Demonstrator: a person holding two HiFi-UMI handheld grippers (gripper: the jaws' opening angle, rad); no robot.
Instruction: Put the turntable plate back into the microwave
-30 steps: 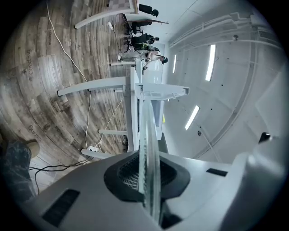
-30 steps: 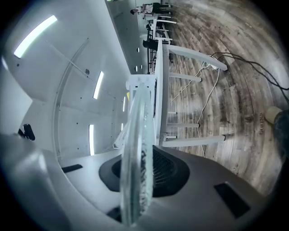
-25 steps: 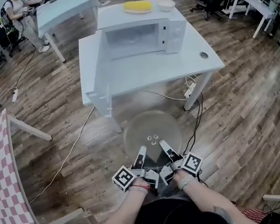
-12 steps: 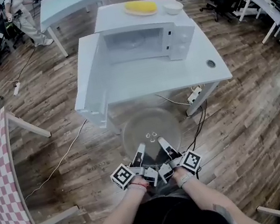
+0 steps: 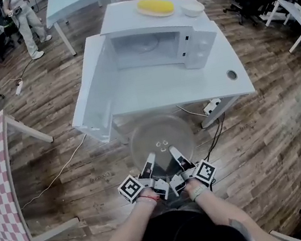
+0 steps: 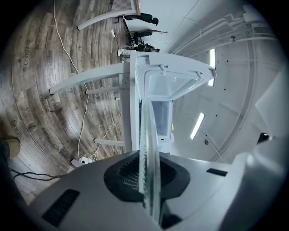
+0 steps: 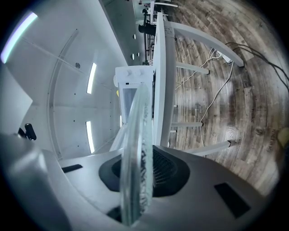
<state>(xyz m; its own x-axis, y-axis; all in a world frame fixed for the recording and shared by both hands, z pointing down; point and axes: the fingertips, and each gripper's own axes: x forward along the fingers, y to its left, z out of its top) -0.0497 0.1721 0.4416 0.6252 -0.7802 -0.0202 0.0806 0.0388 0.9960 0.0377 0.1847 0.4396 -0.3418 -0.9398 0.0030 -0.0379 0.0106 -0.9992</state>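
The white table (image 5: 191, 87) carries the microwave (image 5: 155, 47), whose door (image 5: 96, 92) hangs wide open at the left, past the table's edge. The clear turntable plate (image 5: 160, 134) is hard to trace against the floorboards. It sits level over open floor just short of the table. The left gripper (image 5: 151, 162) and right gripper (image 5: 175, 154) each clamp its near rim.

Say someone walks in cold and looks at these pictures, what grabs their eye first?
First, the clear glass turntable plate, held level out in front of the person, its near edge clamped by the left tongs and the right tongs. Just beyond it, a white microwave sits on a white table, its door swung wide open.
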